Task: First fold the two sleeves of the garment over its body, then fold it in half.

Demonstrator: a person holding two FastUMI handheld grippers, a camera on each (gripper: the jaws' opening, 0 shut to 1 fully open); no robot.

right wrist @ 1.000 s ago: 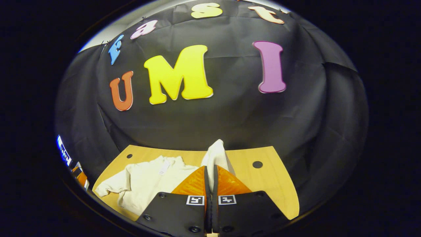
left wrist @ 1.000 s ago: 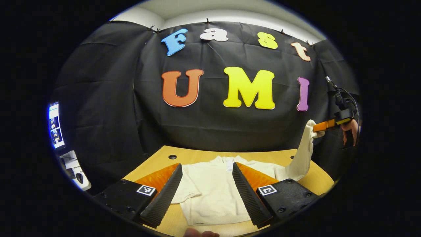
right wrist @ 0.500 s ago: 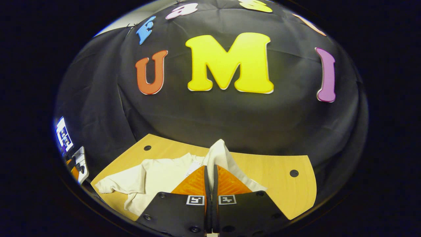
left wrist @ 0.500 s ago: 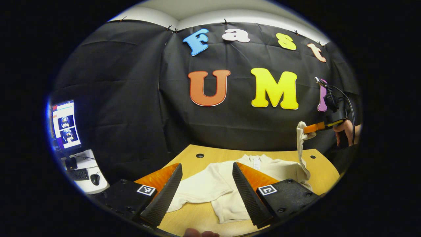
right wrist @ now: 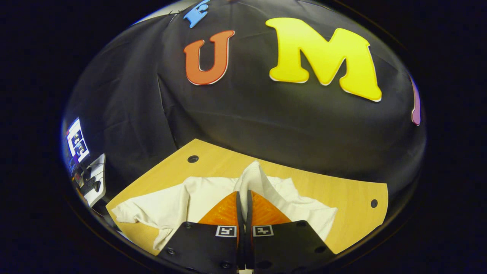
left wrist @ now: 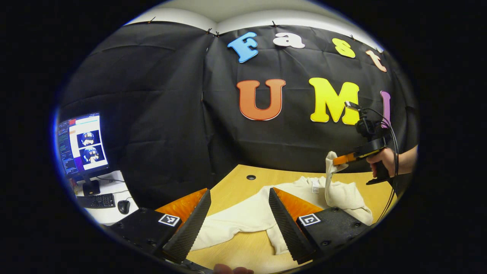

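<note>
Right gripper view: 1 sleeve is being pinched by the right gripper above the garment; it should be laid flat, while the left gripper is being held spread.

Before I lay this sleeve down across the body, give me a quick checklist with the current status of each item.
1. Right tongs gripping the sleeve: ok, shut on its end, fabric sticking out past the tips.
2. Sleeve raised off the table: ok, in the left gripper view it hangs from the tongs above the garment.
3. Sleeve positioned over the body: ok, it hangs near the collar label.
4. Left tongs free: ok, open and holding nothing.
5. Other sleeve folded: not ok, it lies spread out sideways on the table.
6. Body lying flat: cannot tell, the tongs hide part of it.
</note>
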